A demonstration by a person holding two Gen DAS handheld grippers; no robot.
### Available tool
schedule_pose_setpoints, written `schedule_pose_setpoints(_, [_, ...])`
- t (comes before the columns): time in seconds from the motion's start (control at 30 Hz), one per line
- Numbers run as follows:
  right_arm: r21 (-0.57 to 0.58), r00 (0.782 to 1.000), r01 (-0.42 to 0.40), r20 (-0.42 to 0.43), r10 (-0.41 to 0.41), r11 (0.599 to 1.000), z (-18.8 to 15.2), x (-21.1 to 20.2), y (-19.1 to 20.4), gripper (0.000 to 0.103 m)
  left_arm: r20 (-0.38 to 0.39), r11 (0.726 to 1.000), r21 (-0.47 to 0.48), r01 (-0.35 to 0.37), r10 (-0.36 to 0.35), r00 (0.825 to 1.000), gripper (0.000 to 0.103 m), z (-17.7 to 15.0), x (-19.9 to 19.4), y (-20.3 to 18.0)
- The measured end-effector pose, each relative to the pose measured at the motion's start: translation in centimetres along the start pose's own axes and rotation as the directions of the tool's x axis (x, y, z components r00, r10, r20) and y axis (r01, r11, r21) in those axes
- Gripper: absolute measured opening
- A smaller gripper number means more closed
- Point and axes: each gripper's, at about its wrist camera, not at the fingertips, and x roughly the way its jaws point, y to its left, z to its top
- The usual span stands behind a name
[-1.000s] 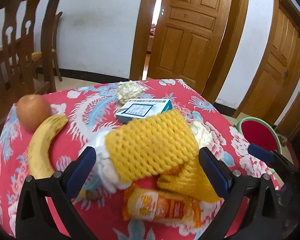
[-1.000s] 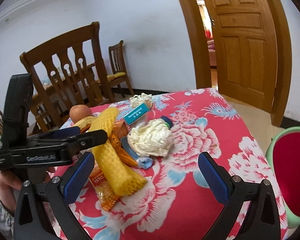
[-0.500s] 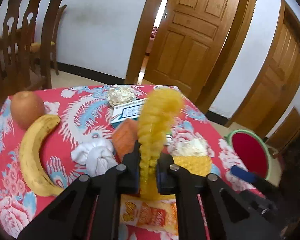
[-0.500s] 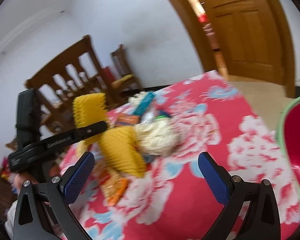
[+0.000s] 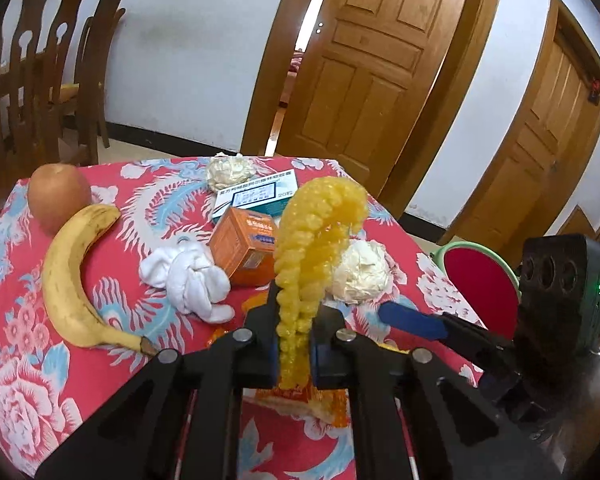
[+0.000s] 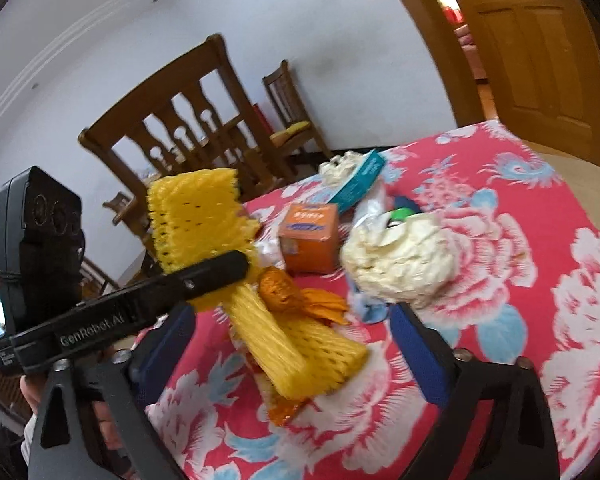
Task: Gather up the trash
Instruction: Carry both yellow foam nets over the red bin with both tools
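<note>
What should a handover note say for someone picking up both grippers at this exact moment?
Left gripper: shut on a yellow foam net, lifted off the table.
Right gripper: jaws closing around a second yellow foam net, which lies on the red floral tablecloth; pads not pressing yet.
Still on the table: crumpled tissue, white wad, orange box, blue-and-white box, orange snack wrapper, far tissue ball. Banana and apple look like food, not trash.
Bin: beside the table; nothing visibly dropped in.
Left: bin the held net, then the rest.
</note>
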Motion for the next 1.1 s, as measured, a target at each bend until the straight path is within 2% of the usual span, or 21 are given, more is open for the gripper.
schedule_pose_setpoints(0.03, [-0.006,1.000,-0.003,-0.004,0.003,1.000,-0.1,0.1,0.1,0.071,0.000,1.000,-0.006,0.006,-0.006,1.000,0.009,0.0,-0.1,0.1])
schedule_pose_setpoints(0.07, [-0.013,1.000,-0.006,-0.009,0.005,1.000,-0.1,0.1,0.3,0.044,0.001,1.000,-0.011,0.010,-0.010,1.000,0.009,0.1,-0.2,0.2])
schedule_pose_setpoints(0.13, [-0.017,1.000,0.002,-0.016,-0.002,1.000,-0.1,0.2,0.3,0.013,0.012,1.000,-0.012,0.010,-0.010,1.000,0.009,0.2,-0.5,0.1])
schedule_pose_setpoints(0.2, [-0.018,1.000,-0.021,-0.011,0.021,1.000,-0.2,-0.2,0.2,0.010,0.030,1.000,-0.011,0.010,-0.009,1.000,0.009,0.6,-1.0,-0.1])
schedule_pose_setpoints(0.43, [-0.033,0.999,-0.018,0.032,0.019,0.999,-0.1,-1.6,0.4,0.009,0.057,1.000,-0.012,0.011,-0.010,0.998,0.009,1.6,-2.0,-0.2])
schedule_pose_setpoints(0.53, [0.002,0.995,-0.066,0.080,0.065,0.998,0.1,-2.9,-0.3,0.009,0.060,1.000,0.004,0.007,-0.008,0.998,0.009,1.6,-2.1,-0.8])
schedule_pose_setpoints(0.67, [0.068,0.976,-0.147,0.173,0.134,0.987,0.5,-5.1,-2.0,0.009,0.062,1.000,0.023,0.017,-0.018,0.998,0.009,1.5,-2.0,-1.7])
schedule_pose_setpoints(0.83, [0.098,0.969,-0.133,0.220,0.109,0.986,0.9,-6.9,-3.0,0.009,0.044,0.999,0.035,0.035,-0.036,0.998,0.009,1.3,-1.1,-2.8])
schedule_pose_setpoints(1.1, [0.111,0.967,-0.094,0.246,0.064,0.989,1.0,-8.9,-4.2,0.008,0.012,0.995,0.065,0.074,-0.075,0.997,0.009,0.5,0.6,-5.7])
